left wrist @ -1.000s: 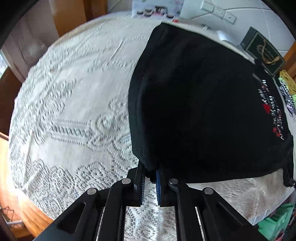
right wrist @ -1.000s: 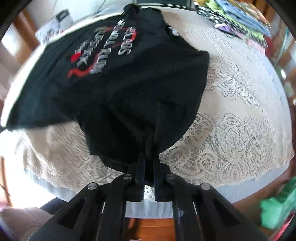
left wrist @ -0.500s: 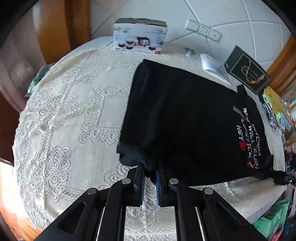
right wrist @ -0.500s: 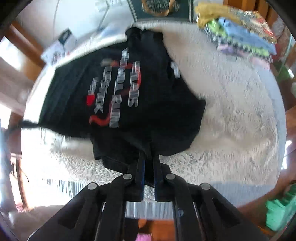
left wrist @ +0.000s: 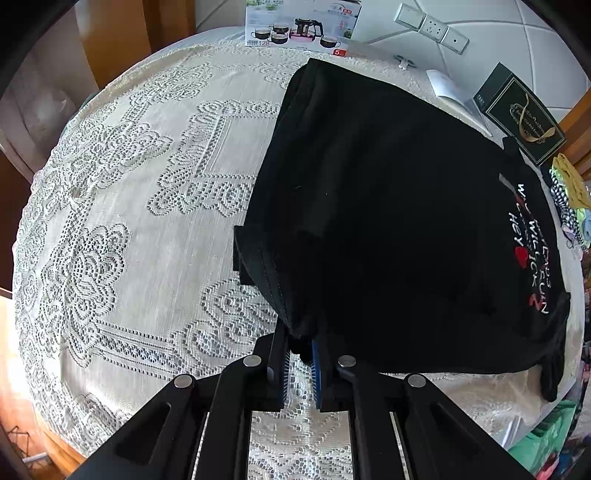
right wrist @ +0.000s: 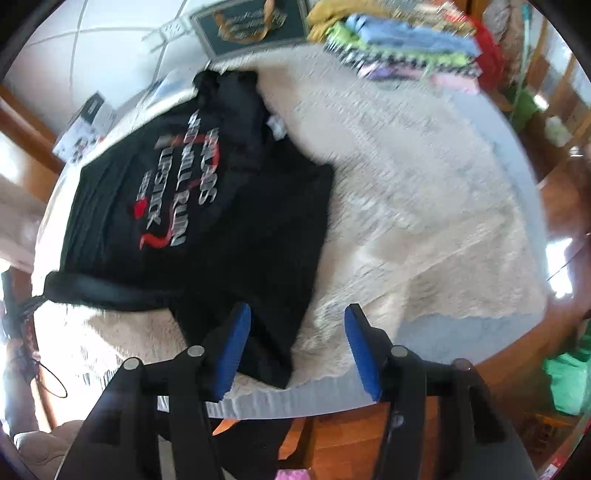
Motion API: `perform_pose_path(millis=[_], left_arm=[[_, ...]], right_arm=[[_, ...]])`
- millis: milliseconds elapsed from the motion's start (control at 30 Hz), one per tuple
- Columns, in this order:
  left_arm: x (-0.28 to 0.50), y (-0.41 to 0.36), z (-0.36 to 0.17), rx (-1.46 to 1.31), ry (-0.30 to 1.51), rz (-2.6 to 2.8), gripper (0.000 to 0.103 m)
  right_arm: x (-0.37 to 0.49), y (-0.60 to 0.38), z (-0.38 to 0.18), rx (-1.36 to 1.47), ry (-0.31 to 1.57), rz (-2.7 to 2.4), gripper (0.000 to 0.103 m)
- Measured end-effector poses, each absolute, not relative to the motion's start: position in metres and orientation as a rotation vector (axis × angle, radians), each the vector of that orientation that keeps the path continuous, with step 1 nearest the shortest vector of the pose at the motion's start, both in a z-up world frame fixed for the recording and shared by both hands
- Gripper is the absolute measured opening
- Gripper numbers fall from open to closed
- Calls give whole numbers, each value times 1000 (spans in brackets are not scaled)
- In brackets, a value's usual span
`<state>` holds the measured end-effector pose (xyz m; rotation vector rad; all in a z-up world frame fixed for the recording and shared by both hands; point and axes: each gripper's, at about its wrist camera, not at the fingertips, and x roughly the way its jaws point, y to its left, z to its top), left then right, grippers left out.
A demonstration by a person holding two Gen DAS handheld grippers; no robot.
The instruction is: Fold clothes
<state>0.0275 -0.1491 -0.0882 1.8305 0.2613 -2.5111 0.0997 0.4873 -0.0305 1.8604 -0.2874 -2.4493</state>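
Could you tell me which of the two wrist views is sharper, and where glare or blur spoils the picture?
Left wrist view: sharp, the lace tablecloth crisp, edges bent by the fisheye. Right wrist view: smeared by motion blur, the black shirt print soft, the stack of folded clothes streaked, with white glare at the lower left edge.

The left gripper (left wrist: 298,363) has its fingers (left wrist: 280,369) pinched tight on a near corner of the black T-shirt (left wrist: 388,221), which lies on the lace cloth (left wrist: 129,240) of the desk. Beyond the shirt stand a tea-set box (left wrist: 301,24) and a dark green box (left wrist: 521,110).
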Motion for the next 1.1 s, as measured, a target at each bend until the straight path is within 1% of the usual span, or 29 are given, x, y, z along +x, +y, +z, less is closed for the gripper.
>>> perform_pose_path(millis=[133,333,367,400,433,500,600,667,733,800,867,1000,1033,1067,1100], left_arm=[[33,-148,-87,1813,251,-2520,10],[40,-148,-80,1794,240,-2540,10],[41,-148,-80,1794,241,-2541,10],[41,-148,-79,1794,241,-2542,10],[42,-148,-78,1793,240,-2545,10],[45,-150,-72,1781,238,-2564,10],[43,-152,-56,1746,253,-2609,10],[40,-153,-46,1719,269,-2640,10],[29,-154,-39,1717,270,-2657,10],[8,-153,-38,1731,251,-2661,10],[-14,-153,-37,1750,239,-2658,10],[-74,-162,-54,1839,317,-2587,11],[-87,-165,-58,1855,348,-2566,16],[-96,-170,-58,1848,373,-2551,32],[-102,-174,-52,1815,371,-2558,46]], right_arm=[[112,458,-65,1898,-224,-2347,53],[124,429,-103,1908,25,-2321,53],[123,427,-108,1912,53,-2324,50],[121,426,-111,1921,71,-2322,14],[121,425,-105,1914,71,-2331,6],[119,425,-90,1890,64,-2352,6],[116,431,-42,1775,14,-2408,6],[105,435,-12,1704,-5,-2439,6],[84,436,6,1677,-31,-2453,6],[53,439,16,1694,-73,-2435,6],[20,436,16,1719,-36,-2424,6],[-47,434,-6,1805,-5,-2412,6],[-60,436,-11,1821,-26,-2433,12],[-68,441,-13,1815,-75,-2469,16],[-73,446,-14,1802,-122,-2506,24]])
